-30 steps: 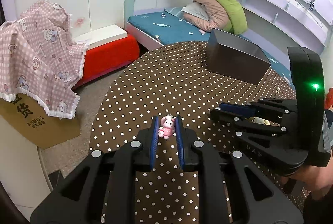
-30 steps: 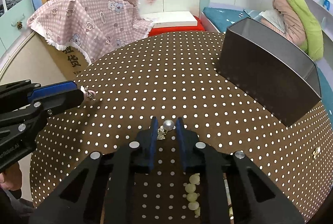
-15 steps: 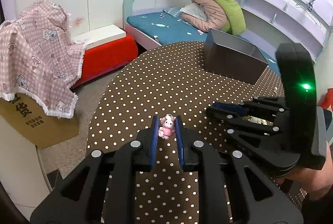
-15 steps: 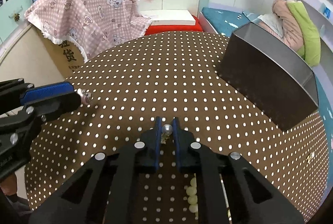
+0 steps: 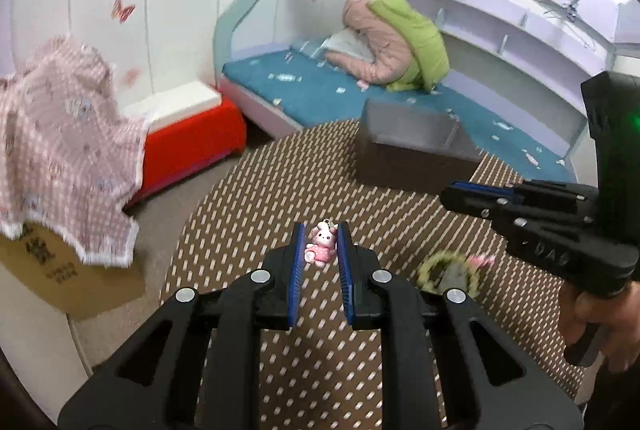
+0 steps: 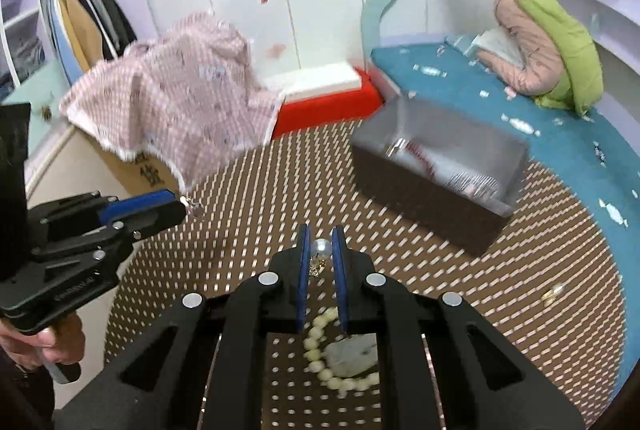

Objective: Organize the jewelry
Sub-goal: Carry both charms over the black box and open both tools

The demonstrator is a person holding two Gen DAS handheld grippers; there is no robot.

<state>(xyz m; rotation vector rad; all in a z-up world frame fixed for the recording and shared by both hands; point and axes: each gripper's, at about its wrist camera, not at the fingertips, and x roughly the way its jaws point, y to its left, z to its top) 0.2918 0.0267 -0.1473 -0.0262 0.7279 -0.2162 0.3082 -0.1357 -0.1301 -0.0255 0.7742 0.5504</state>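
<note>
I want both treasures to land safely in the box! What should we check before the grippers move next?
1. Left gripper clamps the pink plastic bunny charm: ok.
2. Right gripper clamps the silver pearl earring: ok.
3. Dark rectangular open-top box on the brown polka-dot tablecloth is open to drop into: ok.
4. Room inside the box: some things already lie in it, but blur hides how full it is: cannot tell.
5. The two grippers are apart, not touching: ok.
6. Cream bead bracelet still lies on the tablecloth, not tidied: not ok.
</note>
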